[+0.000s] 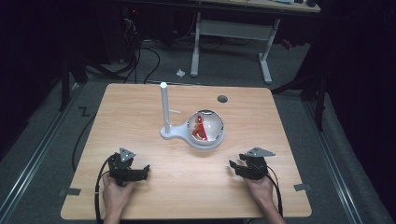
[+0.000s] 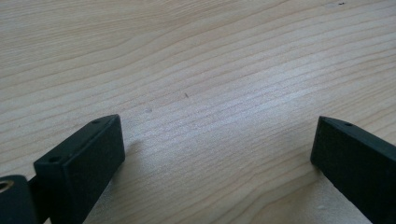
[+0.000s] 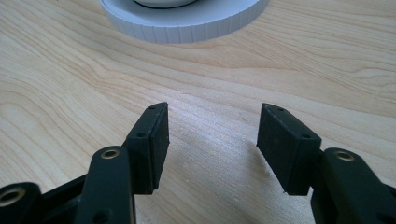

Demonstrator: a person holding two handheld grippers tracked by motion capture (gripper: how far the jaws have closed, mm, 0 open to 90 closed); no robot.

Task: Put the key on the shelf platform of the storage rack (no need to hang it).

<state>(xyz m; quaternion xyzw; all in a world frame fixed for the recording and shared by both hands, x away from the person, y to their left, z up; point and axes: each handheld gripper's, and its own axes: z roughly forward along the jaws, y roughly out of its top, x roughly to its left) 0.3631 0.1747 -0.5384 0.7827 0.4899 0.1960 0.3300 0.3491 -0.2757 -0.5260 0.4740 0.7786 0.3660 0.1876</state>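
Both grippers parked near the front edge of the light wooden table (image 1: 140,107), holding nothing: left gripper (image 2: 217,154) jaws wide apart, right gripper (image 3: 212,140) jaws apart too. Glass globe with red figure on a white round base (image 1: 205,129) sits mid-table, its white post upright, base arm running left. Looks like pre-approach; next, reach forward.

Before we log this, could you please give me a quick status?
Left hand-held gripper open, right hand-held gripper open, both empty. Globe on white stand, untouched, mid-table. Nothing between.
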